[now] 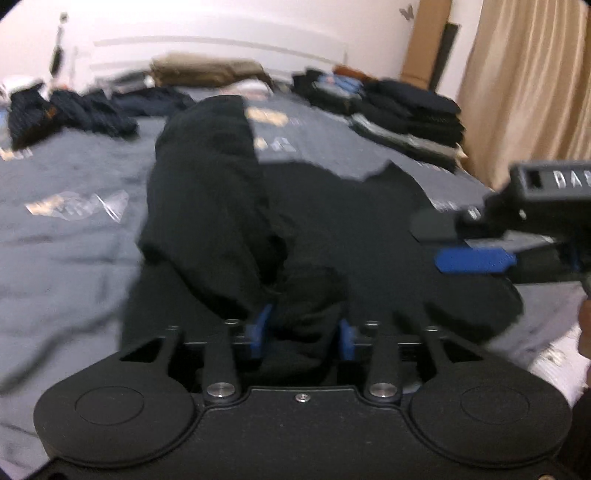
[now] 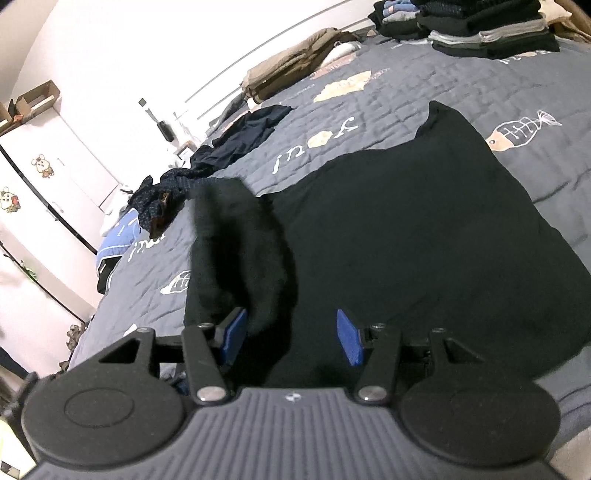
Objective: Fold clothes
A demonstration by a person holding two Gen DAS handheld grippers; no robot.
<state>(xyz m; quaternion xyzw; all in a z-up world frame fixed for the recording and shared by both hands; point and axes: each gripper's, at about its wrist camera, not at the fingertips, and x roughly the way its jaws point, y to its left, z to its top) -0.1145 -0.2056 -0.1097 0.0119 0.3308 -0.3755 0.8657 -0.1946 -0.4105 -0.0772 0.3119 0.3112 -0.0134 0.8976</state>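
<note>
On the grey quilted bed, a black garment lies spread mostly flat, with a long sleeve-like part doubled across its left side, apparently as a fold in progress. Left tongs sit low over that raised cloth, blue pads parted with fabric between them, seemingly not pinching. Right tongs hover above the near edge, open and empty, likely ready to take the hem. Folded stacks wait at the far right corner; loose dark clothes lie far left.

Black garment across frame centre; grey quilt patterned with white fish skeletons, tan blobs; blue gripper pads.
</note>
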